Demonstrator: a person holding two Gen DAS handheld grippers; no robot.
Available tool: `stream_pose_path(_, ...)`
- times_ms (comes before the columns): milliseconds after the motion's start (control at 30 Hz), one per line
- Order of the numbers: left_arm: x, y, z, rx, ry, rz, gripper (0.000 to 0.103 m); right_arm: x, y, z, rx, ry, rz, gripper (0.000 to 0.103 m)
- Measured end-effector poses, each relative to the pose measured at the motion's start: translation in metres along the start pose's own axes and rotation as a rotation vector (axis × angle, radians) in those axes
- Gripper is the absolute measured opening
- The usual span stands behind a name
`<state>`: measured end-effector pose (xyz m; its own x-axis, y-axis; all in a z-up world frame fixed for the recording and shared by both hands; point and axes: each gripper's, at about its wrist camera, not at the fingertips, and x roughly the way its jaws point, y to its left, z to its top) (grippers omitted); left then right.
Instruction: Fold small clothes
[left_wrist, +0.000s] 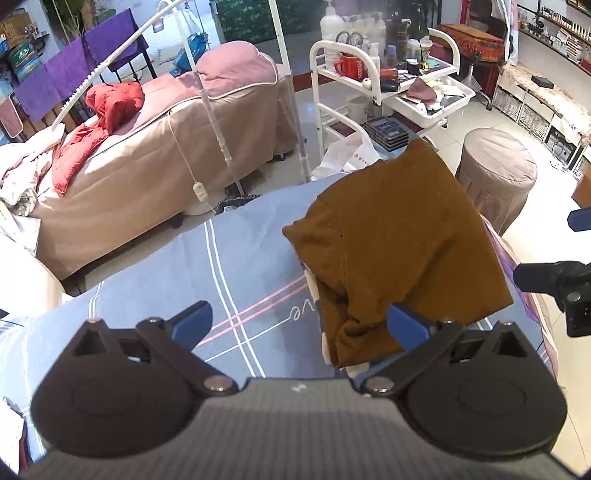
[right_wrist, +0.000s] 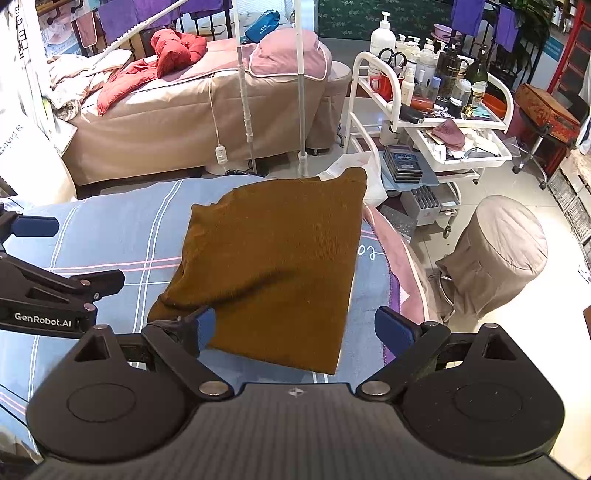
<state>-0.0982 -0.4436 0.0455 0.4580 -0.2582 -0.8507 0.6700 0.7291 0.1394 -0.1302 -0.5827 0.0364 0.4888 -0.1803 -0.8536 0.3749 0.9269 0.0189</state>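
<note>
On the blue plaid sheet (right_wrist: 110, 236), we see the brown garment (right_wrist: 273, 266) folded into a rough rectangle, lying flat near the bed's right edge. Our left gripper (left_wrist: 299, 325) is spread wide, nothing between its fingers, just beside the garment's near-left corner. Our right gripper (right_wrist: 295, 328) is likewise released, straddling the near edge.

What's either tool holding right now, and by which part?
Nothing. Both the left tool and the right tool are open, and the folded brown garment lies free on the striped sheet.
</note>
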Motion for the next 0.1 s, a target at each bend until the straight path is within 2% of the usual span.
stream_pose_path(100, 0.0004, 0.0016, -0.0005, -0.009, 0.005, 0.002, 0.103, 0.0000, 0.0000, 0.0000, -0.001, 0.000, 0.000, 0.103)
